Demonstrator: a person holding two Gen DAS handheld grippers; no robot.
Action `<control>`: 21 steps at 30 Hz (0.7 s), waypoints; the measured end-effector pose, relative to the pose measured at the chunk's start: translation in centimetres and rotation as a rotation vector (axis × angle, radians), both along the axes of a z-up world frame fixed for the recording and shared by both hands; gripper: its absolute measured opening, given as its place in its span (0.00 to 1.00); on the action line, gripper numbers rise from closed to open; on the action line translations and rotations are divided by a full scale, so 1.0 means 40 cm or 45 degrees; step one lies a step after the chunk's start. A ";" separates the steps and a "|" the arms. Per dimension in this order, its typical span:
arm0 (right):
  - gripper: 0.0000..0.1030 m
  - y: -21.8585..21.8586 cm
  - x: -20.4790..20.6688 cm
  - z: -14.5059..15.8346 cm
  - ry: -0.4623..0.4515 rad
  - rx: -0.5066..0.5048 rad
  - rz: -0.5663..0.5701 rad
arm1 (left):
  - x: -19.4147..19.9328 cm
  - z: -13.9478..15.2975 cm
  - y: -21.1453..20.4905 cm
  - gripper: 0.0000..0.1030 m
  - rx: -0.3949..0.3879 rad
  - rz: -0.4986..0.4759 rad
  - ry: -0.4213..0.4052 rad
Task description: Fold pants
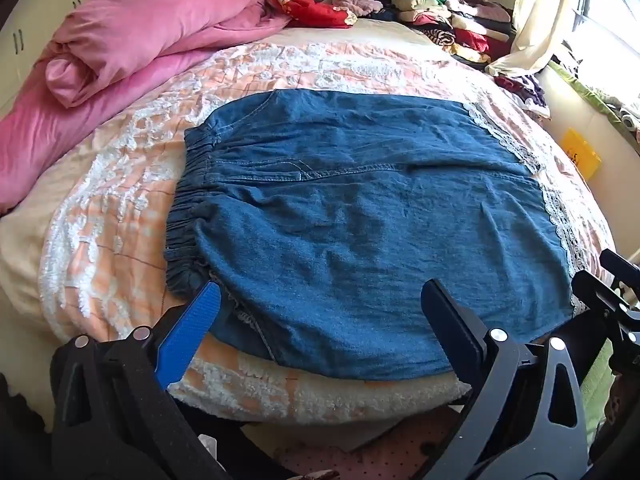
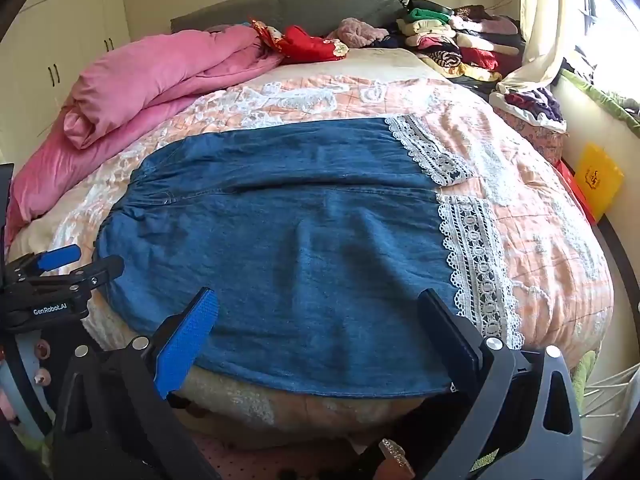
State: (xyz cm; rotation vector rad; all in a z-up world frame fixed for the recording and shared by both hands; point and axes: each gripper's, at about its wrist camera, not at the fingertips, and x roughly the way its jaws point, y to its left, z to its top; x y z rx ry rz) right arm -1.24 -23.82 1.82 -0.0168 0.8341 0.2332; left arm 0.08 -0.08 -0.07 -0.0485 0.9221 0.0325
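Blue denim pants (image 1: 360,200) lie flat across the bed, with the elastic waistband (image 1: 192,200) at the left and white lace cuffs (image 2: 472,260) at the right. My left gripper (image 1: 320,294) hovers open over the near edge by the waistband end, nothing between its fingers. My right gripper (image 2: 318,299) is open too, above the near edge of the pants (image 2: 280,220) close to the lace. Each gripper shows at the edge of the other's view: the right gripper (image 1: 604,276) at the far right, the left gripper (image 2: 99,259) at the far left.
A rolled pink duvet (image 1: 140,32) fills the bed's far left. Stacks of folded clothes (image 1: 452,16) sit at the back right by the grey headboard (image 2: 300,4). A yellow bag (image 2: 600,176) stands on the floor to the right, under a curtain (image 1: 536,12).
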 end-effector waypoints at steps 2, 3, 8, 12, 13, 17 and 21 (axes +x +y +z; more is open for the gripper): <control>0.96 0.000 -0.001 0.001 -0.001 -0.001 0.000 | -0.001 0.001 0.002 0.91 -0.013 0.002 -0.007; 0.96 0.000 -0.001 0.001 -0.002 0.000 -0.001 | 0.000 0.001 0.000 0.91 -0.013 0.002 -0.007; 0.96 0.003 -0.004 0.004 -0.003 -0.013 -0.004 | 0.009 -0.001 -0.006 0.91 -0.010 0.005 -0.002; 0.96 0.002 0.001 0.002 -0.003 -0.016 -0.004 | 0.020 0.001 -0.013 0.91 -0.012 0.006 0.001; 0.96 0.001 0.002 0.002 -0.002 -0.016 -0.005 | 0.014 0.002 -0.013 0.91 -0.010 0.005 -0.003; 0.96 -0.005 -0.007 0.002 -0.002 -0.017 -0.009 | -0.001 0.000 -0.001 0.91 -0.016 0.000 -0.015; 0.96 0.001 -0.005 0.000 0.003 -0.026 -0.012 | -0.007 0.006 -0.005 0.91 -0.015 0.000 -0.013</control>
